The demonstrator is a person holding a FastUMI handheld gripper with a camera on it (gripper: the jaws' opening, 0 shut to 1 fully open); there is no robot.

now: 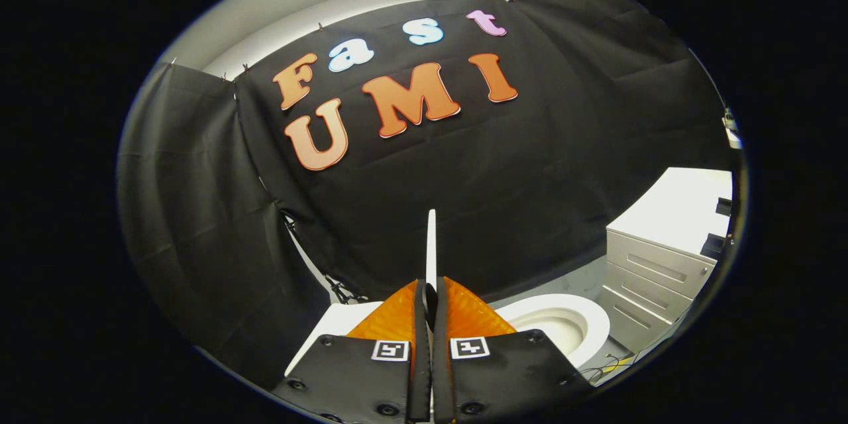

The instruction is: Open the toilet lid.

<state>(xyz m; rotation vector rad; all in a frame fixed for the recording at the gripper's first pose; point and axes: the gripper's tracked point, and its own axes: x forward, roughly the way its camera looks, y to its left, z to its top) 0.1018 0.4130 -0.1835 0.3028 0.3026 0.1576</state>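
White plastic, seen edge-on, rises upright from between the 2 fingers of the gripper [430, 295]: this is the toilet lid [431, 245], a thin strip standing up against the dark cloth. The fingers are drawn almost together, with only a narrow slit between them, and both appear to press on the lid's edge, 1 on each side. Each finger carries a small square marker near its base.

Just beyond the fingers, to the right, lies the open toilet bowl [560, 324] with its white seat ring lying flat around the hollow. On the other side of the fingers a flat white surface [338, 324] shows, probably part of the toilet's body; I cannot tell which part.

Farther right, well apart from the bowl, stands a pale cabinet [652, 271] with 3 drawer fronts and a flat white top. Some loose cables [613, 364] lie on the floor between the bowl and the cabinet.

Behind everything hangs the black cloth wall [530, 165], clipped along its upper edge. Nothing stands between the raised lid and the cloth.
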